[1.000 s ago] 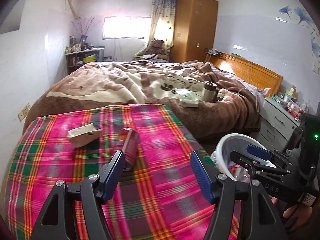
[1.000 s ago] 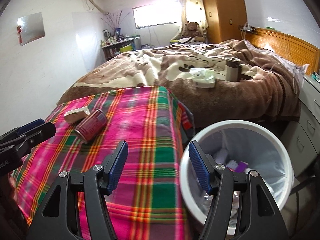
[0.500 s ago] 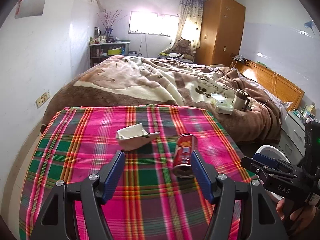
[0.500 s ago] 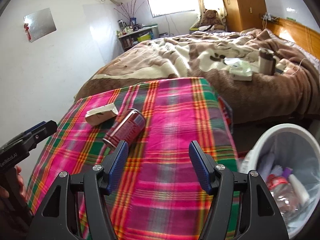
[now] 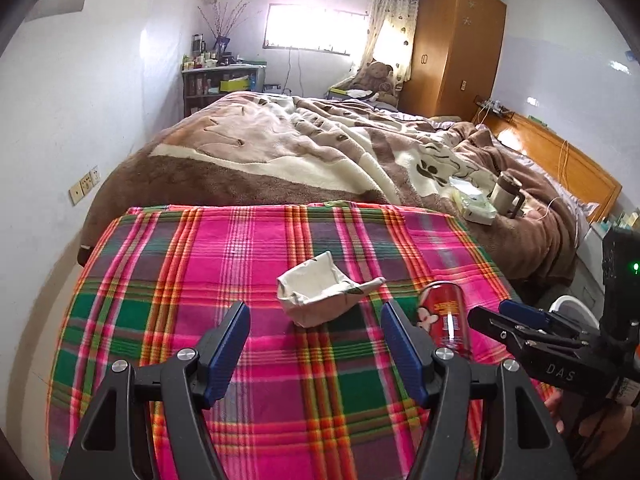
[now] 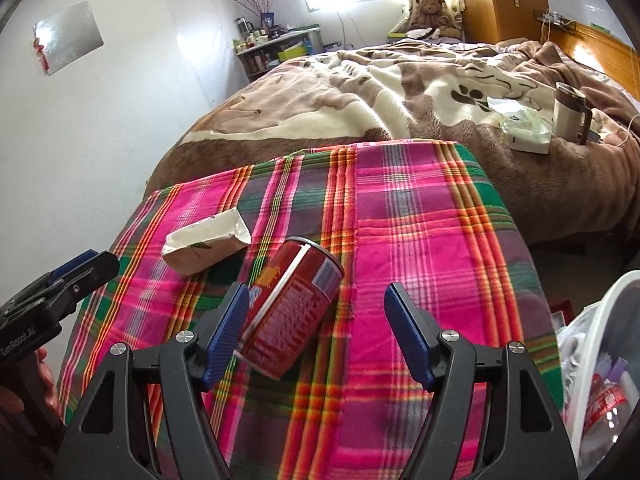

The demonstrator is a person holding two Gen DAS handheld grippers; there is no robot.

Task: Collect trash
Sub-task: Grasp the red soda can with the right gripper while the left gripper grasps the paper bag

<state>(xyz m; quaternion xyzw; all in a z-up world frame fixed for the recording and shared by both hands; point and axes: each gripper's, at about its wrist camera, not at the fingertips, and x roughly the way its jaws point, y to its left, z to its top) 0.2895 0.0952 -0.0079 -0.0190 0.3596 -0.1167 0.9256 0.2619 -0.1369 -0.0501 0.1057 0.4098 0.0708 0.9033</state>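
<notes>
A crushed white carton (image 5: 320,290) lies on the plaid-covered table (image 5: 224,264), just ahead of my open left gripper (image 5: 314,334). A red can (image 5: 446,318) lies on its side to the carton's right. In the right wrist view the can (image 6: 290,318) lies between the fingers of my open right gripper (image 6: 314,328), close to the left finger, and the carton (image 6: 206,244) lies beyond it to the left. The right gripper also shows in the left wrist view (image 5: 516,324); the left gripper shows at the left edge of the right wrist view (image 6: 76,276).
A white trash bin (image 6: 600,360) holding trash stands right of the table; its rim shows in the left wrist view (image 5: 570,304). A bed with a brown blanket (image 5: 320,148) lies beyond, bearing a mug (image 6: 568,114) and a tissue pack (image 6: 524,132). A wardrobe (image 5: 456,44) stands at the back.
Both grippers have swung left, away from the bin and over the table. The left now faces the carton; the right has closed in so the can lies between its fingers.
</notes>
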